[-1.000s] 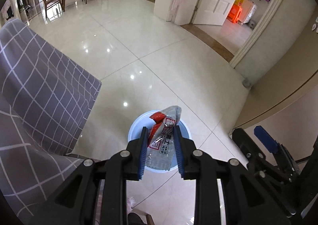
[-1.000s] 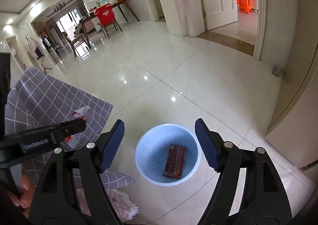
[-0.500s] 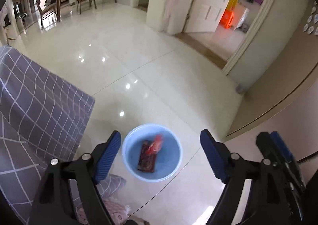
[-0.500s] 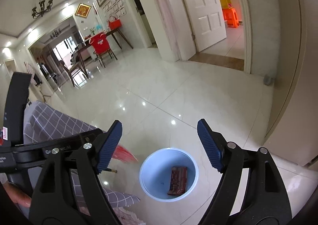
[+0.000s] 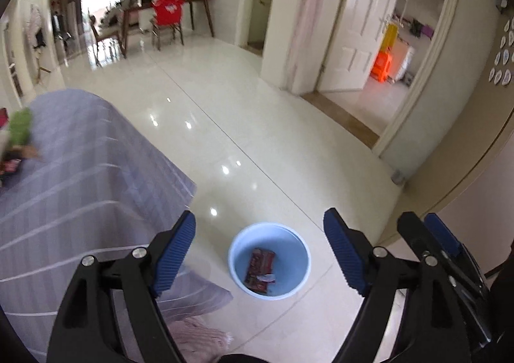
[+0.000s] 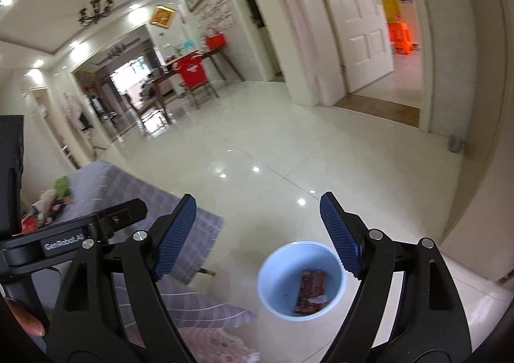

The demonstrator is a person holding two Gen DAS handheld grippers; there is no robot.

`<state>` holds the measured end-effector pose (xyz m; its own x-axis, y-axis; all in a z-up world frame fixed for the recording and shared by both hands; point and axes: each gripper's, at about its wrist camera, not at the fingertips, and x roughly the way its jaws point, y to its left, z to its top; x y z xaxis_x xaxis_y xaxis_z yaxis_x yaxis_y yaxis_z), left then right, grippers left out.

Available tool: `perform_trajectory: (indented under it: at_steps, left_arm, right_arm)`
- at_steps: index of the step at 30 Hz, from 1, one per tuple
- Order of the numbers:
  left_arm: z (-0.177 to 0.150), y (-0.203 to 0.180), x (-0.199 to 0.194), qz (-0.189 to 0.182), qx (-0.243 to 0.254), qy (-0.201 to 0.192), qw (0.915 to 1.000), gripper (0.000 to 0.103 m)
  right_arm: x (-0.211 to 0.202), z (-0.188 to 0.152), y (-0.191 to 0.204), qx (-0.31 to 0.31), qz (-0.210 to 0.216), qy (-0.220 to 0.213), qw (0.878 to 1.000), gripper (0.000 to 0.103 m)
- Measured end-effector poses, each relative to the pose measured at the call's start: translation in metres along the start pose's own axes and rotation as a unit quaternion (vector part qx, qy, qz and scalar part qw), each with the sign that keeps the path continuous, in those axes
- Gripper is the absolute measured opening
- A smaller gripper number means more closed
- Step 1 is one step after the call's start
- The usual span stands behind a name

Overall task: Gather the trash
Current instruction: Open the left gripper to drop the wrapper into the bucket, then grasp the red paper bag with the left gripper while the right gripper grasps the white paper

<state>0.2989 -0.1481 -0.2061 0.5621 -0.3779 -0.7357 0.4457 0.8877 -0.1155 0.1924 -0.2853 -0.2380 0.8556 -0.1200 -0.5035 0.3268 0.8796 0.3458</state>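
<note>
Glossy tile floor [image 5: 257, 125] lies open beyond bin [image 5: 290, 290] and checked cloth's edge [image 5: 184, 183]

- The bin [image 5: 269, 262] on the near floor is pale blue, inside and out.
- The wrapper [image 5: 259, 270] lying in it is dark red-brown; a scrap [image 5: 266, 278] on top is white with red.
- The tablecloth [image 5: 80, 170] at left is grey-violet with a thin white grid.
- The floor [image 5: 225, 125] is glossy cream tile.
- The left tongs [image 5: 258, 254] and the right tongs [image 6: 257, 234] are black with ribbed blue pads.
- The far chair cover [image 5: 167, 12] is red.
- The stool [image 5: 381, 65] past the right doorway is bright orange.
- The door [image 5: 356, 26] is white.
</note>
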Motion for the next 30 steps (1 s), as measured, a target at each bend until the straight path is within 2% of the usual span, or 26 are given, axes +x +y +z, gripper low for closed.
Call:
perform_trajectory:
  at_steps: [4,9,11,16,21,24,30]
  left_arm:
    - [0.0,0.036,-0.048,0.034,-0.011,-0.033,0.9988,0.081]
    - [-0.009,0.117,-0.1,0.096,-0.055,-0.063,0.9918,0.084]
    - [-0.013,0.155,-0.117,0.118,-0.085,-0.071,0.9868,0.085]
    - [-0.039,0.259,-0.154,0.166,-0.181,-0.078,0.9662,0.086]
    - [-0.064,0.341,-0.173,0.196,-0.233,-0.086,0.9485,0.086]
    - [-0.068,0.372,-0.17,0.196,-0.239,-0.1,0.9459,0.086]
    - [-0.062,0.402,-0.145,0.176,-0.228,-0.082,0.9541,0.086]
  right_arm:
    - [-0.006,0.004,0.051,-0.037,0.047,0.006,0.998,0.08]
    - [-0.002,0.0,0.128,-0.087,0.11,0.025,0.99,0.081]
    - [0.003,-0.004,0.158,-0.106,0.131,0.038,0.985,0.082]
    - [0.022,-0.021,0.23,-0.152,0.177,0.074,0.97,0.082]
    - [0.049,-0.035,0.29,-0.179,0.208,0.11,0.955,0.082]
    - [0.063,-0.048,0.32,-0.188,0.218,0.13,0.949,0.083]
    - [0.091,-0.07,0.364,-0.205,0.223,0.163,0.939,0.083]
